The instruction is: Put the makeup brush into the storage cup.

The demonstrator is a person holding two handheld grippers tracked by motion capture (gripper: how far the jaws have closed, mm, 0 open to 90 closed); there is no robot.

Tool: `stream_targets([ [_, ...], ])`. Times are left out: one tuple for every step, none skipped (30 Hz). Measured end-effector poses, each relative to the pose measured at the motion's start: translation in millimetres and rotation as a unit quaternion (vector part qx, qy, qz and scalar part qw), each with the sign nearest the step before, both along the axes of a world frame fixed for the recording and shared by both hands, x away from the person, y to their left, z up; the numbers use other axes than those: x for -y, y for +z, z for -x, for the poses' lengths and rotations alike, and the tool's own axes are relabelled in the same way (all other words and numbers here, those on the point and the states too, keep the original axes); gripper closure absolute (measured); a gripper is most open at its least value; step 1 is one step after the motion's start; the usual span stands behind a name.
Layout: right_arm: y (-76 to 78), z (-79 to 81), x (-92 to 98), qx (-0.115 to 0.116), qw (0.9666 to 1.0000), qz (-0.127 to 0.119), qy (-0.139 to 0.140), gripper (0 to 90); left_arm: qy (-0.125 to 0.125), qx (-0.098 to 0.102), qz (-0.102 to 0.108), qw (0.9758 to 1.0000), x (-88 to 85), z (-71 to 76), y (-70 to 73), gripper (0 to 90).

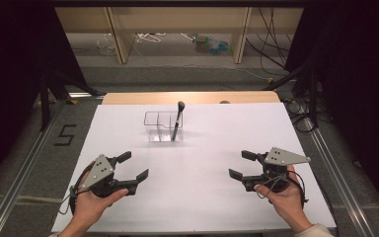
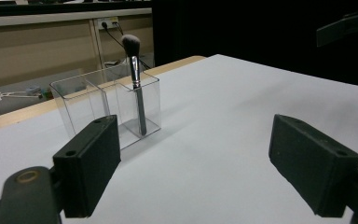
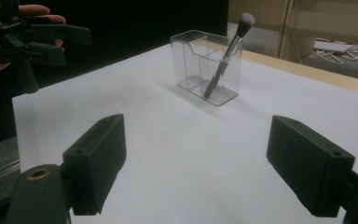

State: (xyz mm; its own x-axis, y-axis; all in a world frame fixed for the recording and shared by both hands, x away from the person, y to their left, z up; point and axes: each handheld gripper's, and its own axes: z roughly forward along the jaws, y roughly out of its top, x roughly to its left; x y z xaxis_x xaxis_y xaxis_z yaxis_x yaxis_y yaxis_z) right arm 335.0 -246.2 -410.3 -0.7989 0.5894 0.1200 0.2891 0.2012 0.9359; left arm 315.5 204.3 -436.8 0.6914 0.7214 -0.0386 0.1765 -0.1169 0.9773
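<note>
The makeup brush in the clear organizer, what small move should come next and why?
Probably ease the right gripper forward toward the makeup brush. Both grippers sit open and apart from it near the table's front edge, and the brush leans in the clear organizer with its head clear above the rim.

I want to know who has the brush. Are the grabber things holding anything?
No. The left gripper and right gripper are both open and hold nothing. The black-handled makeup brush stands in the clear plastic organizer box, away from both.

Dim room, dark edges; white table evenly lit, soft shadows; slight blur throughout.
</note>
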Motion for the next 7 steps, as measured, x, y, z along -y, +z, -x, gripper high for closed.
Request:
stream_targets([
  [0.6,0.5,0.5,-0.003,1.0,0.007,-0.002,20.6,0.0,0.001,-0.003,1.0,-0.4,-0.4,-0.1,16.5],
  [0.4,0.4,0.4,-0.004,1.0,0.008,-0.002,20.5,0.0,0.001,-0.004,1.0,-0.6,-0.6,-0.1,16.5],
  [0.1,0.2,0.3,-0.005,1.0,0.007,-0.001,20.5,0.0,0.001,-0.005,1.0,-0.4,-0.7,-0.2,16.5],
  [0.1,0.2,0.6,-0.005,0.9999,0.009,-0.002,20.5,-0.005,0.007,-0.007,0.9999,-0.4,-1.7,-0.5,16.5],
  [-0.6,-0.4,0.3,-0.003,1.0,0.002,-0.001,20.5,-0.004,0.006,-0.003,1.0,0.6,-1.5,-0.8,16.5],
  [-0.9,-0.5,0.0,-0.004,1.0,0.001,0.0,20.5,-0.002,0.003,-0.008,1.0,0.5,-0.8,-0.4,16.5],
  [-1.0,-0.6,0.1,-0.004,1.0,0.002,-0.001,20.5,-0.003,0.004,-0.007,1.0,0.8,-1.0,-0.5,16.5],
])
